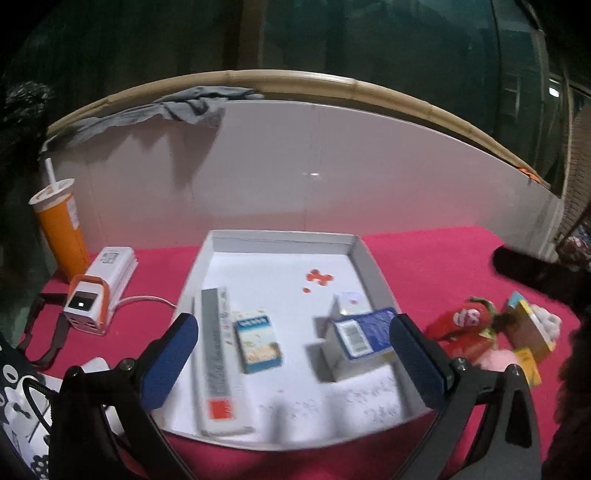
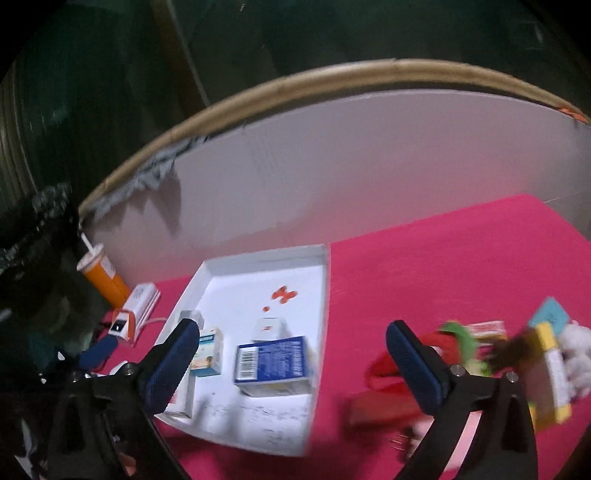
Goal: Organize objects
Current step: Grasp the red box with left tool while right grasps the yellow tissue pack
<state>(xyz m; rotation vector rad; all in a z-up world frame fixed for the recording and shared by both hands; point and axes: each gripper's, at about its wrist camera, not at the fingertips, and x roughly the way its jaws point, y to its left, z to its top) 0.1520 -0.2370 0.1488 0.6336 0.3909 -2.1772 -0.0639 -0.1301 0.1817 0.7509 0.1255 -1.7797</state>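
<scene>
both grippers, left (image 1: 293, 354) and right (image 2: 291, 363), hover with fingers spread and empty over white tray (image 1: 373, 266) holding 3 boxes; mid-sort, next likely fetching loose pile (image 2: 480, 354) on pink surface (image 2: 443, 266).

We see a table spread with a bright pink cloth (image 1: 424, 266), and behind it, from nine o'clock round to three, stands a pale white backboard (image 1: 314, 166) topped by a curved bamboo-coloured rail (image 1: 295, 79). A grey rag (image 1: 184, 107) hangs over that rail toward eleven o'clock, casting jagged shadows down the board. Beyond the rail at twelve o'clock we make out only dark, greenish glazed panels (image 1: 369, 33) with dim reflections, and the light falling on the board is soft and pinkish.
</scene>
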